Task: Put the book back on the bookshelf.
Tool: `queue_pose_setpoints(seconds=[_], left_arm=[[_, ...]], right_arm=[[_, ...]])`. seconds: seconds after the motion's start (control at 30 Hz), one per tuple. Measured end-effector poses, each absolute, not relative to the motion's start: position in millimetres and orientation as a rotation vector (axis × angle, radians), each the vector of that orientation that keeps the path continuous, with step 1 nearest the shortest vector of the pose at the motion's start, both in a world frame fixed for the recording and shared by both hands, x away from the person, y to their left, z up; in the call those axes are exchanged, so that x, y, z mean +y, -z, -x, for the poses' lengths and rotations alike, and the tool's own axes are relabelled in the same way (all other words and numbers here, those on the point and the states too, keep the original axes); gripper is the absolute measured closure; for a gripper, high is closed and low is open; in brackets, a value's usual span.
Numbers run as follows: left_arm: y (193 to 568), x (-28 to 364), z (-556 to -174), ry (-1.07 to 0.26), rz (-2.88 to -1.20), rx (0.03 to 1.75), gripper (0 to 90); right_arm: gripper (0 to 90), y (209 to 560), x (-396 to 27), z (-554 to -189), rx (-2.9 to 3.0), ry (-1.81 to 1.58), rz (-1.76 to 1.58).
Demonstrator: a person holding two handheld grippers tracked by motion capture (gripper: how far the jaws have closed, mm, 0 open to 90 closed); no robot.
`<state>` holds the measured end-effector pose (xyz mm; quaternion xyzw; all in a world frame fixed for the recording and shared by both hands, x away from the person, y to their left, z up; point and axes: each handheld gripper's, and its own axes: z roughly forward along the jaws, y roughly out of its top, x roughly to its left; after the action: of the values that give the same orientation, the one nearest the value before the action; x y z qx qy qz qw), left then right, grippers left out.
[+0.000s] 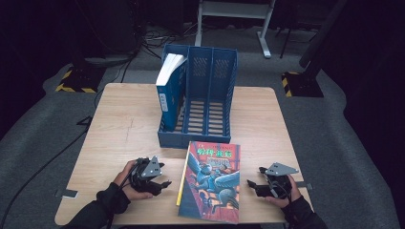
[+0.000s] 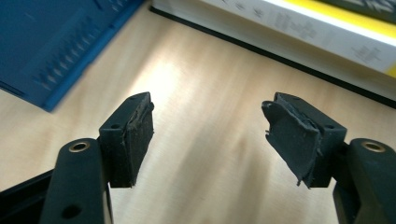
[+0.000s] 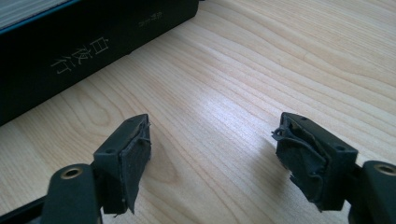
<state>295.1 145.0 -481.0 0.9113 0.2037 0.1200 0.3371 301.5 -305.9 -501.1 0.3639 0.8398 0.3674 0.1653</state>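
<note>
Book [image 1: 210,183] lying flat, cover up, at the near edge of the table [image 1: 124,119], just in front of the blue file rack [image 1: 198,102], far edge touching or nearly touching the rack's front lip. One book [image 1: 169,90] already standing upright in the rack's left compartment; middle and right compartments vacant.

Left gripper [image 1: 161,183] resting low, just left of the flat book's yellow spine edge, jaws apart with nothing between them. Right gripper [image 1: 252,183] just right of the book, likewise spread and holding nothing. In the left gripper view, pads [image 2: 137,135] bare, the book's page block ahead. In the right gripper view, dark spine [image 3: 84,51] ahead, bare wood between the jaws.

Judged step: approach to pick-up, both tools flanking the book, no grasp yet made.

Next move calls for: closing in on the book from both sides, raising one edge off the table, clamping, tipping upright, then sliding into a free compartment. Risk: thin edge flush on the wood, hard to get under.
</note>
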Motion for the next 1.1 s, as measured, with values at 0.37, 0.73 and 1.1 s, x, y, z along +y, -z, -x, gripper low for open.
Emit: queue_pose_setpoints(seconds=[0.37,0.73,1.1], left_arm=[[499,145,-284,-0.185,-2.381,0.516,29.1],[507,148,-283,-0.16,-2.316,0.494,20.9],[507,145,-283,-0.166,-2.321,0.504,17.7]], right_arm=[[25.0,489,-304,-298,2.388,-1.072,-1.043],[23.3,441,-292,-282,2.357,-1.234,-0.99],[21.6,428,-258,-267,2.491,-1.244,-0.874]])
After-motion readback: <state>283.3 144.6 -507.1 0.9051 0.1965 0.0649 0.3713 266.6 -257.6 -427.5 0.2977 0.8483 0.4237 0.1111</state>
